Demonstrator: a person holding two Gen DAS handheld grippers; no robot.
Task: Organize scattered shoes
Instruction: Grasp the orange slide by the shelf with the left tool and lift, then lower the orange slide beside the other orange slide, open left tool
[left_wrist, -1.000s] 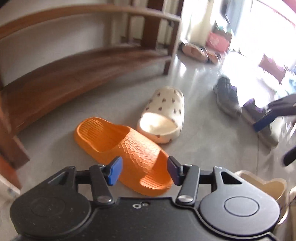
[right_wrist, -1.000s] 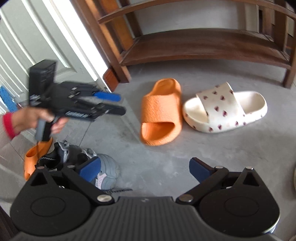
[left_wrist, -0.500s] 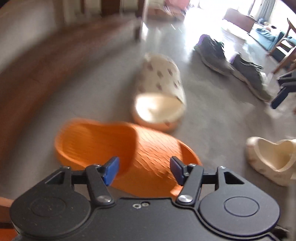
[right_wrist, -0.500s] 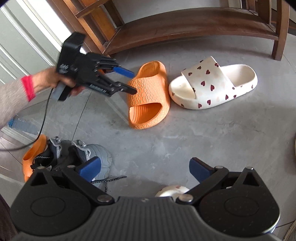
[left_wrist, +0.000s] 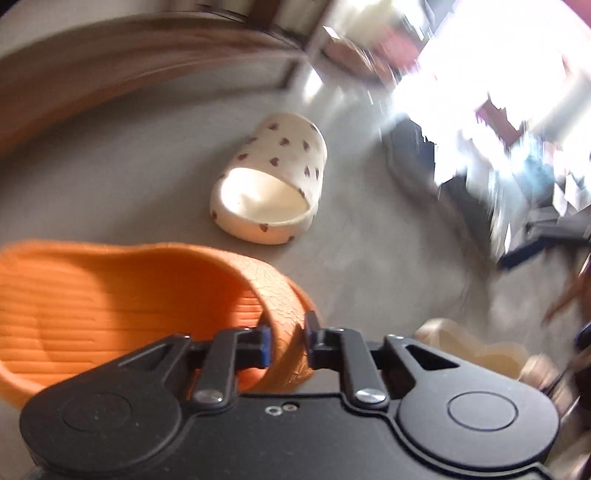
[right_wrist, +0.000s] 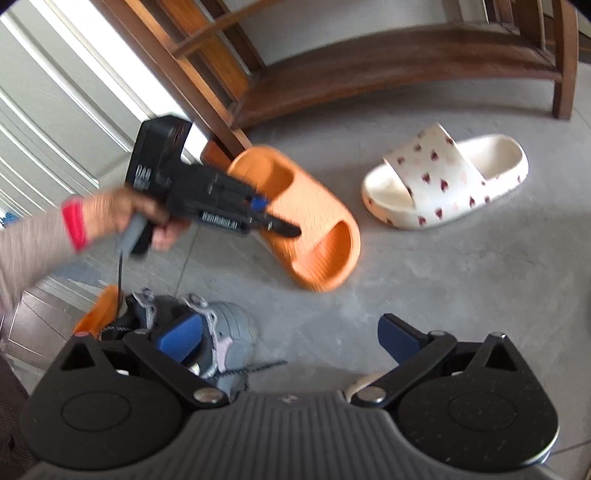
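My left gripper (left_wrist: 287, 341) is shut on the strap of an orange slide sandal (left_wrist: 110, 302); the blue pads pinch the textured band between them. From the right wrist view the same gripper (right_wrist: 275, 218), held by a person's hand (right_wrist: 122, 214), grips the orange sandal (right_wrist: 317, 229), which sits tilted on the grey floor. A cream sandal with red hearts (right_wrist: 443, 181) (left_wrist: 273, 192) lies just beyond it. My right gripper (right_wrist: 288, 336) hangs open over the floor with nothing between its fingers.
A dark wooden shoe rack (right_wrist: 388, 62) stands behind the sandals. A grey sneaker (right_wrist: 221, 339) and a second orange sandal (right_wrist: 99, 314) lie below the right gripper. Another cream sandal (left_wrist: 476, 350) and dark sneakers (left_wrist: 410, 162) lie to the right in the left wrist view.
The left gripper dropped onto the orange sandal and closed on its strap. The sandal has turned and tilted. The right gripper stayed open and nearly still.
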